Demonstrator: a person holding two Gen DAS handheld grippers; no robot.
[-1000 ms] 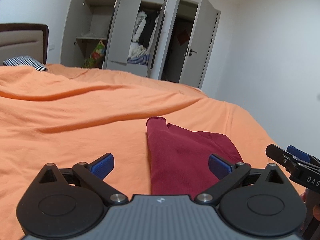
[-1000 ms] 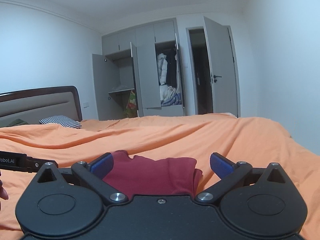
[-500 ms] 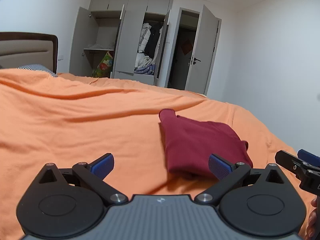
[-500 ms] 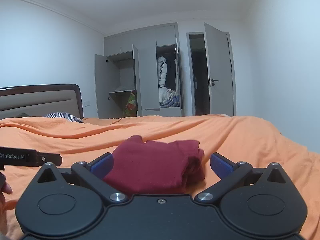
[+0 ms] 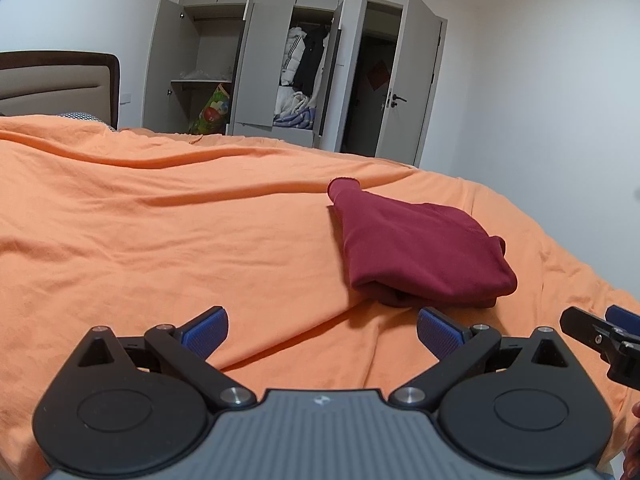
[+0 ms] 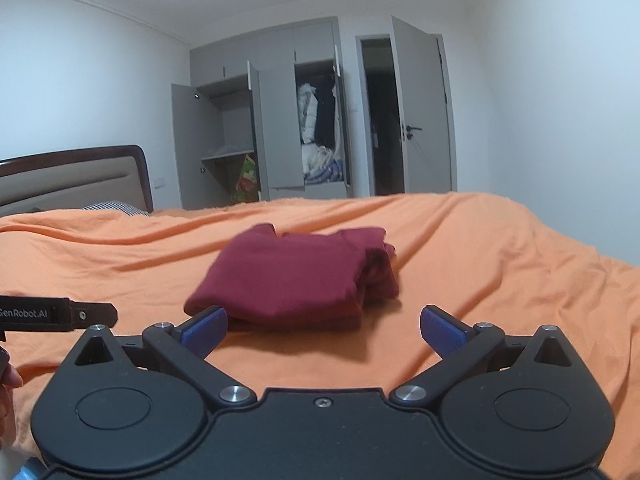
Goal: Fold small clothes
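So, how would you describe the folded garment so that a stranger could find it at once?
Start at the big bed with the orange cover that fills the room. Near its foot end lies a folded dark red garment, the only clothing on the cover. Its deep red against the plain orange sets it apart.

The garment (image 5: 420, 248) is dark red on an orange sheet (image 5: 160, 232). Both tongs (image 5: 322, 330) (image 6: 323, 330) are black with blue pads (image 5: 206, 330). The wardrobe (image 5: 264, 56) is grey, the walls (image 5: 540, 80) white, the pillow (image 6: 114, 207) checked black and white.
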